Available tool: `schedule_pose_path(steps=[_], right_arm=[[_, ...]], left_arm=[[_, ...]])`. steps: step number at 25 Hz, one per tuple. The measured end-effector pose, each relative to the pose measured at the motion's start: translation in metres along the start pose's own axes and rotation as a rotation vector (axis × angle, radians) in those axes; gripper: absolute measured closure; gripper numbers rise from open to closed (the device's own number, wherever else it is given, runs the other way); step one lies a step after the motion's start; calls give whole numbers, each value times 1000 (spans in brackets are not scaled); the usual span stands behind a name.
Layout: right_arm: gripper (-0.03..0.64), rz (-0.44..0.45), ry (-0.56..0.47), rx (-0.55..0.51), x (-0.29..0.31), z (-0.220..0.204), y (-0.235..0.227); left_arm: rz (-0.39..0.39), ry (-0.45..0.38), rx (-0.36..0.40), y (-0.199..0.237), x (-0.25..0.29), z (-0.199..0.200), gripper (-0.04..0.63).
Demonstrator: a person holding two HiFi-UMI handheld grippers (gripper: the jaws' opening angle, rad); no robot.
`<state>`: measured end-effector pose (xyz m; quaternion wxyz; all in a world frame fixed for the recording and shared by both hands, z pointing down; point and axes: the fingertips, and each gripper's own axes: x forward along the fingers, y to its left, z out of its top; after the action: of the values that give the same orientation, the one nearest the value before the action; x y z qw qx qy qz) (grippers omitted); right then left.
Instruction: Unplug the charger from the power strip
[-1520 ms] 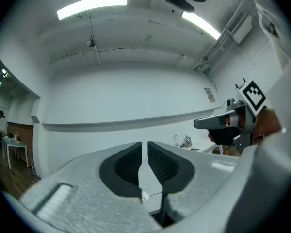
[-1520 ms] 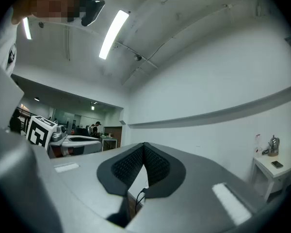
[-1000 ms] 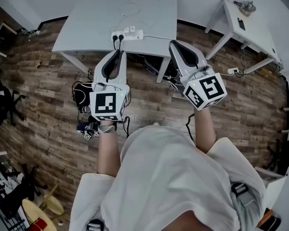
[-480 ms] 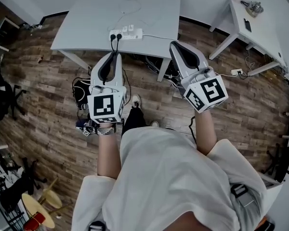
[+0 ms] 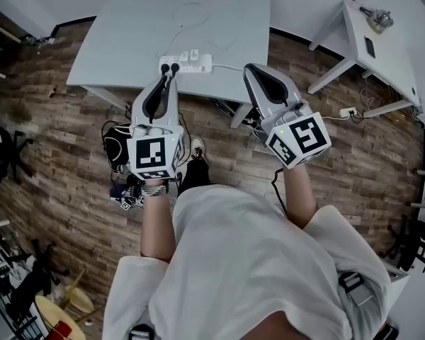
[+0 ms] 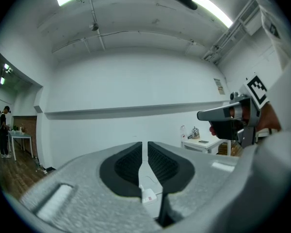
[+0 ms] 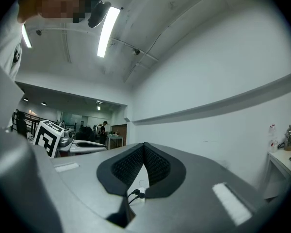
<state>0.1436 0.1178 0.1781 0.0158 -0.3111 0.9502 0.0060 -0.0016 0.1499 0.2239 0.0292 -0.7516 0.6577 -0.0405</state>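
two hand-held grippers point toward the power strip (image 5: 188,64) in the head view. the strip lies on the grey table (image 5: 127,41), close to its near edge. two black plugs (image 5: 169,67) sit in the strip's left end, and the small white chargers (image 5: 185,57) stand plugged in just right of them, at the strip's middle. a thin white cable (image 5: 198,9) loops on the table beyond the strip. the left hand-held gripper (image 5: 171,78) has its tips near the strip's left end, by the black plugs, with its jaws drawn together and nothing in them. the right hand-held gripper (image 5: 249,69) is off to the right of the strip, apart from it, jaws together too.

in the left gripper view the left hand-held gripper (image 6: 146,152) shows only a narrow slit between its pads, with nothing gripped. low in the gap a white block (image 6: 148,196) shows; whether it is a charger or the strip's end i cannot tell. the right hand-held gripper (image 6: 228,114) shows at the right.

in the right gripper view the right hand-held gripper (image 7: 144,147) has its pads meeting at the tips, empty. low in the gap the black plugs (image 7: 136,194) show.
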Motion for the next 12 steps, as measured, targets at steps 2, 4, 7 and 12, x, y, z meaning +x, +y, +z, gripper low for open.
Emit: schedule_pose_path(steps=[2, 4, 7, 12], right_arm=[[615, -4, 5, 4, 21, -5, -10], [615, -11, 19, 8, 42, -10, -18], [615, -28, 35, 18, 71, -19, -32], [615, -34, 69, 28, 112, -34, -44]], left_arm=[[-1, 6, 1, 14, 17, -5, 557], [-10, 26, -3, 29, 33, -15, 557], [-24, 53, -6, 50, 56, -29, 557], [-78, 88, 0, 75, 86, -50, 557]])
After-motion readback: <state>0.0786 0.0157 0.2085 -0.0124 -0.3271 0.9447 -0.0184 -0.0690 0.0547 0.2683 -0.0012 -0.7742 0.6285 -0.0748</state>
